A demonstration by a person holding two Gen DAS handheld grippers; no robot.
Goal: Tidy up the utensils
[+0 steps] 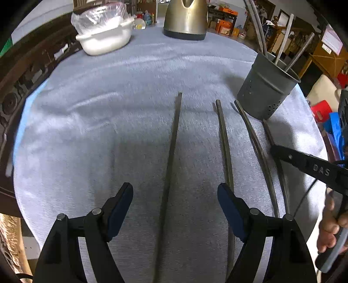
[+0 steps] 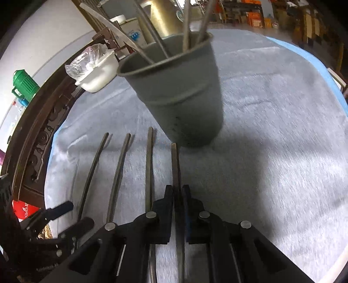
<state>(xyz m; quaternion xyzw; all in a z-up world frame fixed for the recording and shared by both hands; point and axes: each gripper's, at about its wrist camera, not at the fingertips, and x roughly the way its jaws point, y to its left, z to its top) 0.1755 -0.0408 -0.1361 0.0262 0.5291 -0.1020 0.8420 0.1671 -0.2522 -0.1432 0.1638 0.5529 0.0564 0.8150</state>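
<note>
A: Largest first?
B: Grey cloth, spread under both jaw sets. Next, brass-coloured kettle and white lidded dish, far beyond left jaws.
A: Holder?
B: Grey perforated utensil holder, upright, just beyond right jaws; several metal sticks standing inside.
A: Loose pieces?
B: Four dark chopsticks flat on cloth, side by side. Rightmost chopstick clamped between pads of right gripper; jaws closed narrow on it. Neighbouring chopstick just left of those jaws.
A: Other tool?
B: Left gripper, jaws wide, empty; centre chopstick lying between its fingers, untouched.
</note>
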